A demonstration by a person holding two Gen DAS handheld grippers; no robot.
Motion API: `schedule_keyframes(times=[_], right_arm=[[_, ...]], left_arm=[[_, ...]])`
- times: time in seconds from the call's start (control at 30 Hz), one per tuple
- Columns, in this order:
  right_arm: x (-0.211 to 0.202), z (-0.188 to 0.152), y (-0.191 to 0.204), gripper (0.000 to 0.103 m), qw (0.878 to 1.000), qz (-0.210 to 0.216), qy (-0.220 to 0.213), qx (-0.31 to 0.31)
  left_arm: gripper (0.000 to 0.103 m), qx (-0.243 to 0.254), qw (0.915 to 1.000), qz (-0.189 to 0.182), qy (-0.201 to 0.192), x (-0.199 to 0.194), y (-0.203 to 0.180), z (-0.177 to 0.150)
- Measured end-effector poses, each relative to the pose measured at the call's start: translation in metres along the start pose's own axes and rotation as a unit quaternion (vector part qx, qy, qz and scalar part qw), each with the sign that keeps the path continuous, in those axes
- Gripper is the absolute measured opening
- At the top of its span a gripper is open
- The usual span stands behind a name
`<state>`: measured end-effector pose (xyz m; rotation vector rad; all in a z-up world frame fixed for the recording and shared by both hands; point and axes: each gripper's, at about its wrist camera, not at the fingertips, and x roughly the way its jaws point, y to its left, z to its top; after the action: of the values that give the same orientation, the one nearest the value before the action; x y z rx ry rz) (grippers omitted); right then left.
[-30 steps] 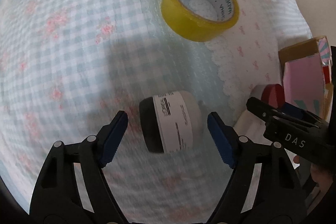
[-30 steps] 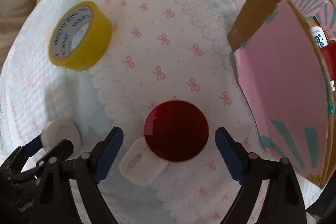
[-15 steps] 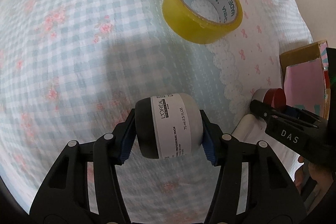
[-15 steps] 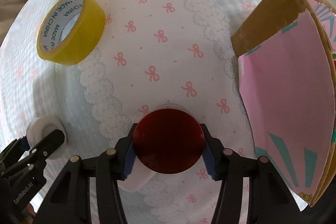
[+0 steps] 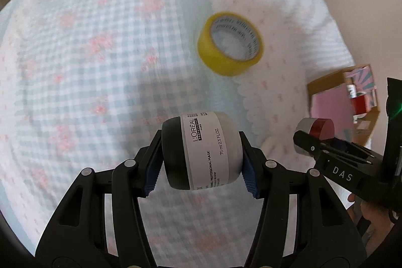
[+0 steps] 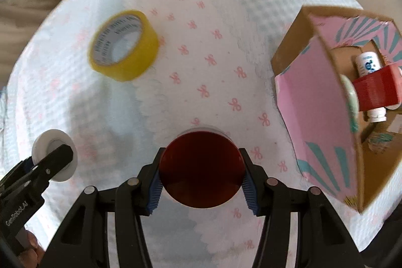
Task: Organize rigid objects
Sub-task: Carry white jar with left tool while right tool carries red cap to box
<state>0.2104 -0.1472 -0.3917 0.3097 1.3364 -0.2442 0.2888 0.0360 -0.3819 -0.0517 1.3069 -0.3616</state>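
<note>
Two grippers each hold a jar above a bed covered in a pale blue checked and pink-bow blanket: the left gripper has its fingers clamped on the ends of a grey hair-mask jar with a black lid, lying sideways between the pads, and the right gripper has its fingers clamped on the sides of a red-lidded jar. A yellow tape roll lies on the blanket, well apart from both jars. An open cardboard box with pink flaps sits to the right, with a red container and a white bottle inside.
</note>
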Motion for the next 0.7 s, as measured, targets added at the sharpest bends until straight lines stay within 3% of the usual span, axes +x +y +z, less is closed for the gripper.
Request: schedule_keyframes(times=[0.43,0.7], right_arm=[[-0.142,-0.059,-0.007,0.050,0.998,0.033,-0.057,-0.007],[-0.201,-0.081,-0.062,0.050,0.996,0.022,-0.086,0.019]], left_arm=[[0.051,0.007,0.9975,-0.031,-0.064,-0.137,-0.049,-0.034],[0.051,0.015,0.9948,-0.043,-0.091,-0.182,-0.105,-0.049]])
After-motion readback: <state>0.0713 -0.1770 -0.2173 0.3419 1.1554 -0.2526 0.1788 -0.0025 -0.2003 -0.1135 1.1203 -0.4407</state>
